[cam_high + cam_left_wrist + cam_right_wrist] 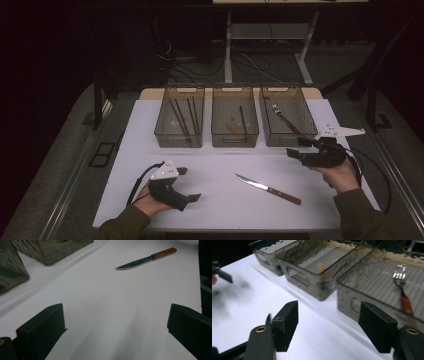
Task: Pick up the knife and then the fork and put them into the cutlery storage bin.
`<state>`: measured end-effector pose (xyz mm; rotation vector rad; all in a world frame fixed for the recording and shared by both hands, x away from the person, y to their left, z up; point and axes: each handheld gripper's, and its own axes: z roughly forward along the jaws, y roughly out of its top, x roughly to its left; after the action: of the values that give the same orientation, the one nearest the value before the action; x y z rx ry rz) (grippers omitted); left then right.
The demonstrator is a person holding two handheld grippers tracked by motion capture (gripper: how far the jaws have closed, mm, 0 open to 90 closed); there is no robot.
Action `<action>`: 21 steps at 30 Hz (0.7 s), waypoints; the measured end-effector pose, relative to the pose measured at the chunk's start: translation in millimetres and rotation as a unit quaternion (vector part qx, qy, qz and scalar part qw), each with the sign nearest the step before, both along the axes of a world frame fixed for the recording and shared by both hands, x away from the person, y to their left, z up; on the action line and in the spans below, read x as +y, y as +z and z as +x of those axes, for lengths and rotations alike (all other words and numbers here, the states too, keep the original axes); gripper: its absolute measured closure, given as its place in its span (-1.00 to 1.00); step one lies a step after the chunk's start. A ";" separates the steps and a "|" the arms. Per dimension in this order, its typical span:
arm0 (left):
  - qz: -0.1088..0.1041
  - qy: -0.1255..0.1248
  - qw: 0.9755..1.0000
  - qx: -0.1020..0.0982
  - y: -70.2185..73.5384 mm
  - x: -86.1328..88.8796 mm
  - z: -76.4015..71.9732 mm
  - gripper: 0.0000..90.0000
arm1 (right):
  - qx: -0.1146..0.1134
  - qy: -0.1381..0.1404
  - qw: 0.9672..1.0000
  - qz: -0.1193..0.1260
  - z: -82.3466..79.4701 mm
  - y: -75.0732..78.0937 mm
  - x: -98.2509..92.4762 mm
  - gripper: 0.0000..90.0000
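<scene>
Wooden-handled knife [268, 189] lies between both tongs, left [191, 184] and right [292, 148] (each gaping, empty).

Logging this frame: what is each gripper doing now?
Left gripper: open, holding nothing.
Right gripper: open, holding nothing.

No writing, label, brand mark or number can be read anywhere here. The three bins [235, 125], the knife [268, 189] and the tabletop [220, 200] all look plain.
</scene>
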<state>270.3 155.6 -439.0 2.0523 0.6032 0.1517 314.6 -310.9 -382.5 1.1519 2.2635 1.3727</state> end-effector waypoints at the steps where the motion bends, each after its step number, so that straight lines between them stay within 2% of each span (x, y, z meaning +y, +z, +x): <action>1: -0.002 0.002 1.000 0.002 -0.1 -0.3 -0.5 -0.99 | 0.000 0.005 1.000 0.000 -2.1 -1.1 1.3 -0.32; 7: 0.001 0.000 1.000 0.001 0.2 0.3 0.0 -0.99 | 0.000 0.025 1.000 -0.001 -13.4 -5.0 8.8 -0.32; 16: 0.001 -0.001 1.000 0.001 0.3 0.3 -0.1 -0.99 | 0.008 0.069 0.997 -0.019 -28.7 -17.6 21.7 -0.31; 21: 0.001 -0.002 1.000 -0.001 0.2 0.3 0.4 -0.99 | 0.026 0.092 0.995 -0.030 -36.1 -25.3 29.5 -0.26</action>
<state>270.7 155.9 -438.8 2.0552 0.5987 0.1517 278.5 -281.4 -407.8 0.9930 2.4826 1.3421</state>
